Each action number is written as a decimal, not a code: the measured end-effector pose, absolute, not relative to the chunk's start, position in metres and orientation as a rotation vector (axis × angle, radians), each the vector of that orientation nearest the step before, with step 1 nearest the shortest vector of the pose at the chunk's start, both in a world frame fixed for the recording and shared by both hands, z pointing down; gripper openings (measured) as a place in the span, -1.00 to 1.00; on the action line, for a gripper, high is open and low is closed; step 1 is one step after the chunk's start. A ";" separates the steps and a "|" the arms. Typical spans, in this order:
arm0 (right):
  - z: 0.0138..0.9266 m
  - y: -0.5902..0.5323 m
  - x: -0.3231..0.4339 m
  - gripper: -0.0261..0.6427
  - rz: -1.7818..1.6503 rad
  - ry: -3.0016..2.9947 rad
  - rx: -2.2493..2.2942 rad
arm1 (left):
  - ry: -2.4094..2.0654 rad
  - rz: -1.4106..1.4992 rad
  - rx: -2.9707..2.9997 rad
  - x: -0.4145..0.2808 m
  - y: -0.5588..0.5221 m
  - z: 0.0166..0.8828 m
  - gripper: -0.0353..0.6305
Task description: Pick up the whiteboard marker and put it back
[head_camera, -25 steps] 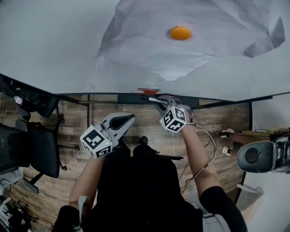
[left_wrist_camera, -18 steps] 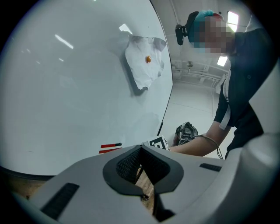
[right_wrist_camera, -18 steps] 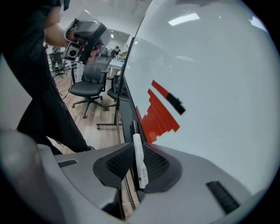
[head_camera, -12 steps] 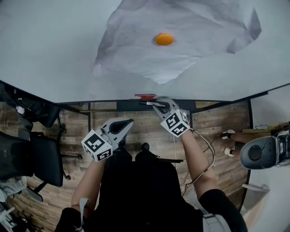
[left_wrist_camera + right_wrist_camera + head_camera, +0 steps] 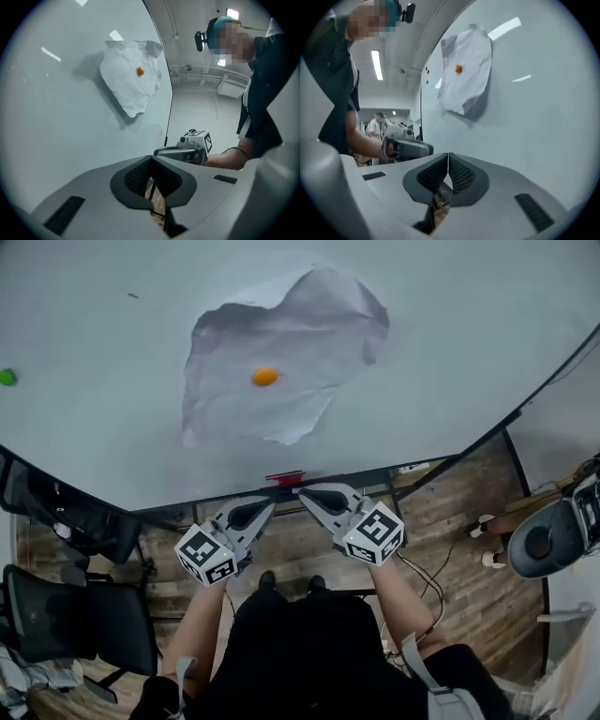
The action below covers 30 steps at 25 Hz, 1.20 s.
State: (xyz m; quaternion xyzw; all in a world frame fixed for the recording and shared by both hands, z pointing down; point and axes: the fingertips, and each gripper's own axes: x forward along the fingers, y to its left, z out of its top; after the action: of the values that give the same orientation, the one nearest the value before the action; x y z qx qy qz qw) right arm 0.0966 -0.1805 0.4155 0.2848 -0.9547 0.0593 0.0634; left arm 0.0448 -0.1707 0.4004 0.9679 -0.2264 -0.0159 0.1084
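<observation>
A small red object (image 5: pixel 284 477) lies on the ledge at the whiteboard's (image 5: pixel 450 352) bottom edge; I cannot tell whether it is the marker. My right gripper (image 5: pixel 302 491) is just below and right of it, shut with nothing between its jaws. My left gripper (image 5: pixel 267 505) hangs beside it, also shut and empty. In the left gripper view the closed jaws (image 5: pixel 151 176) point along the whiteboard (image 5: pixel 56 117), with the right gripper (image 5: pixel 187 147) beyond. In the right gripper view the closed jaws (image 5: pixel 448 171) show the left gripper (image 5: pixel 405 145) to the left.
A crumpled white paper (image 5: pixel 281 352) is pinned to the board by an orange magnet (image 5: pixel 264 377). A green magnet (image 5: pixel 7 377) sits far left. A black office chair (image 5: pixel 66 615) stands at the left and a grey machine (image 5: pixel 553 535) at the right on the wooden floor.
The view has pulled back, so paper and magnet look smaller. The right gripper has come down off the ledge beside the left one. The thin stick seen at its tip no longer shows.
</observation>
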 end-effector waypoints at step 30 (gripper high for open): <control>0.373 0.059 0.088 -0.86 0.197 -2.974 1.065 | -0.447 -0.040 2.934 0.040 0.042 0.380 -0.87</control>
State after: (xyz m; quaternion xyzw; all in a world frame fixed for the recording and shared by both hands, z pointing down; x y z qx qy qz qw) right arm 0.0876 0.0592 0.3734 0.3365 -0.9396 0.0622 -0.0119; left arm 0.0397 0.0424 0.3798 0.9848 -0.1502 -0.0133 0.0868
